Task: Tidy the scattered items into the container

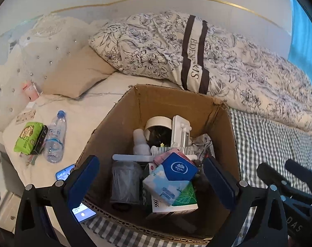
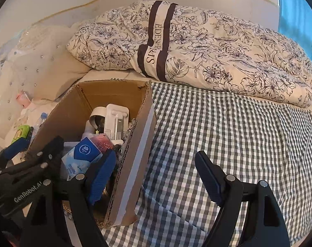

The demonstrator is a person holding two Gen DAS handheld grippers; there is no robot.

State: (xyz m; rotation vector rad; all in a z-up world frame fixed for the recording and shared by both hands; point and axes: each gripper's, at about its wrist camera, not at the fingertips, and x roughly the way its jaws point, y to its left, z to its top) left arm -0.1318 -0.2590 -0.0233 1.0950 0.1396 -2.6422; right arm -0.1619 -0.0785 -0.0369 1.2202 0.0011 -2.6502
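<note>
Left claw: the left gripper (image 1: 151,183) is spread wide with nothing between its blue pads (image 1: 82,177), hanging over the cardboard box (image 1: 168,98) and pointing down into it.
Right claw: the right gripper (image 2: 156,177) gapes just as wide and holds nothing; its left finger sits over the box's near corner, its right finger above the checked sheet (image 2: 228,127).
Pose: both tools are side by side at the box's near edge, tipped forward and downward; each shows at the edge of the other's view.
Box contents: a blue-and-white tissue pack (image 1: 172,181) lies on top, resting on a white carton with a green leaf print (image 1: 182,201); behind it are a white comb (image 1: 166,150), a white roll of tape (image 1: 156,125), a white rectangular device (image 1: 180,131) and a dark grey pouch (image 1: 125,183).
Still outside: a green packet (image 1: 29,138) and a clear water bottle (image 1: 55,138) lie together on the cream bedding, left of the box; a phone (image 1: 64,171) lies just beside the box's left wall.
Surface: a bed, with the box standing partly on the checked sheet.
Room: a floral duvet (image 2: 217,51) is bunched behind the box, a beige pillow (image 1: 77,74) leans against a tufted headboard (image 1: 22,78), and a pale wall runs beyond.
</note>
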